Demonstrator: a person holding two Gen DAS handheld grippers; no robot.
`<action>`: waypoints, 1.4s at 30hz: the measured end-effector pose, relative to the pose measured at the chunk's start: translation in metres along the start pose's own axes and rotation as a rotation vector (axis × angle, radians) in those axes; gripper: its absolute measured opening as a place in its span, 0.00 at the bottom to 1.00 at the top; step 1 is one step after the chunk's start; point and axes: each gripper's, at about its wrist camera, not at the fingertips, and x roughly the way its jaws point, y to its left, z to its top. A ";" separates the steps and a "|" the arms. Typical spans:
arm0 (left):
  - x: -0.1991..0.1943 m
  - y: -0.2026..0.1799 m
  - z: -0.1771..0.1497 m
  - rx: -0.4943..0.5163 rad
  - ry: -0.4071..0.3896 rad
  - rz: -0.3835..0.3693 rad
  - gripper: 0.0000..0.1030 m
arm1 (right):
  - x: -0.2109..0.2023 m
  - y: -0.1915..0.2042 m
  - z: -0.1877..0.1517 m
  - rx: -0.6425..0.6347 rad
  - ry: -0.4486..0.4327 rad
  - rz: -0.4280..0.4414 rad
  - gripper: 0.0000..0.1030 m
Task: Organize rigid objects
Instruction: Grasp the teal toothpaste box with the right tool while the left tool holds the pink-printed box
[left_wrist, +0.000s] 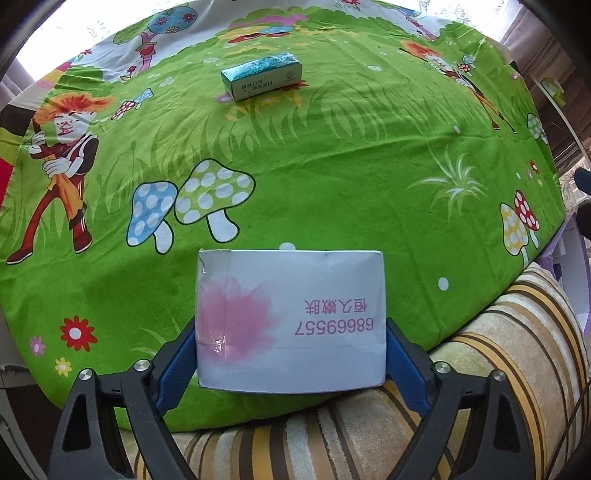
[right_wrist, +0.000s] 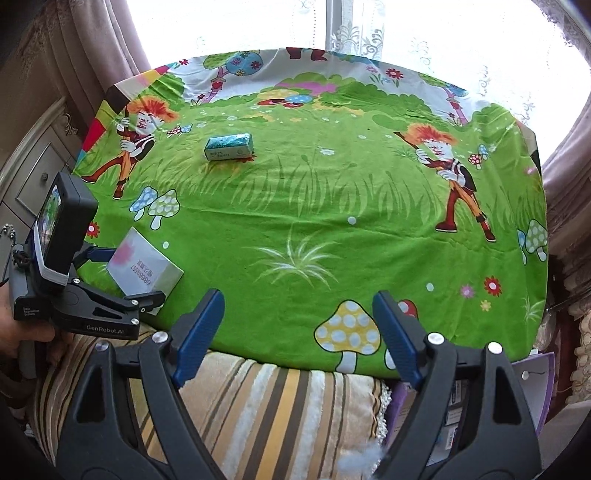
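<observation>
My left gripper (left_wrist: 291, 354) has the white box (left_wrist: 291, 317) between its blue pads, which sit right at the box's sides; I cannot tell whether they press it. The box lies on the near edge of the green cloth (left_wrist: 332, 166). My right gripper (right_wrist: 299, 332) is open and empty, over the cloth's near edge, right of the box (right_wrist: 146, 267). The teal box (right_wrist: 229, 147) lies well beyond the white box, mid-cloth.

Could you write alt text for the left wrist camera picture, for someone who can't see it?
A white box with a pink flower print sits between the left gripper's two blue fingers, over the near edge of a green cartoon tablecloth. A small teal box lies farther back.
</observation>
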 end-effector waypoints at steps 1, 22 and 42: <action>0.000 0.003 0.003 -0.004 -0.007 0.004 0.89 | 0.004 0.002 0.005 0.003 0.000 0.005 0.82; -0.021 0.121 0.071 -0.326 -0.264 0.114 0.88 | 0.126 0.085 0.107 -0.044 -0.026 0.056 0.82; -0.005 0.140 0.067 -0.397 -0.314 0.038 0.88 | 0.204 0.105 0.145 -0.042 -0.010 -0.008 0.76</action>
